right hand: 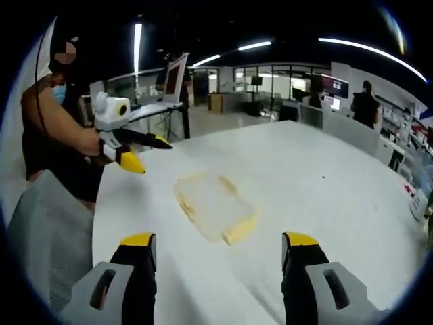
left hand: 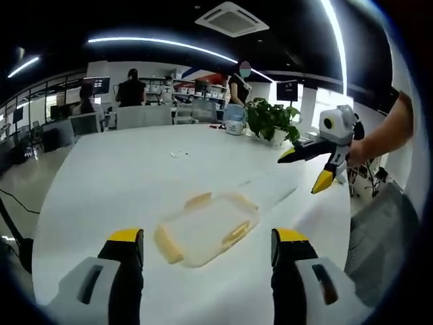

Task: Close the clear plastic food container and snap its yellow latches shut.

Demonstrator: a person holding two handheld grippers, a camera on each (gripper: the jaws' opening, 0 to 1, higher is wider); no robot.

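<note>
Clear container beyond left gripper

We see a clear plastic food container lying on the table, its walls see-through and faintly glossy, with opaque yellow plastic latches along its edges. The table is smooth, white and matt, with a soft sheen from the ceiling lights. Our left gripper and right gripper look like smooth moulded plastic: grey bodies, black jaws and yellow tips.
</note>
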